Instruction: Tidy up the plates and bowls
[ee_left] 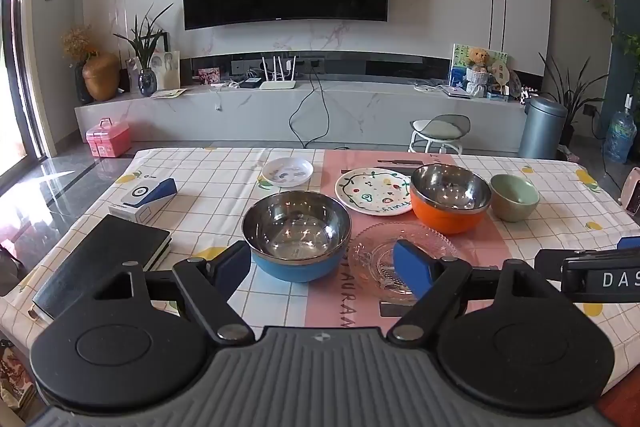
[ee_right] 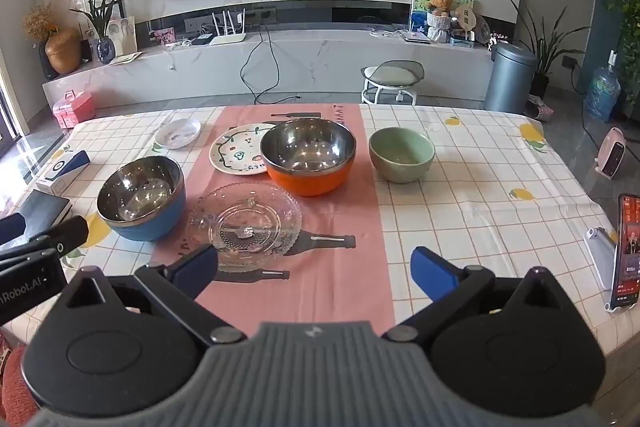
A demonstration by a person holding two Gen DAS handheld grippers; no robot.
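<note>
Both grippers hover wide open and empty over the table.
The left gripper has the blue bowl just ahead between its jaws; the glass plate lies ahead-left of the right gripper.

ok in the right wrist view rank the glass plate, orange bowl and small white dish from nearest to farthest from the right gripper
From the right gripper:
1. glass plate, just ahead, by its left finger.
2. orange bowl, farther back, centre.
3. small white dish, far left, near the table's far edge.

Two plates behind a third plate, bowls left and right.
</note>
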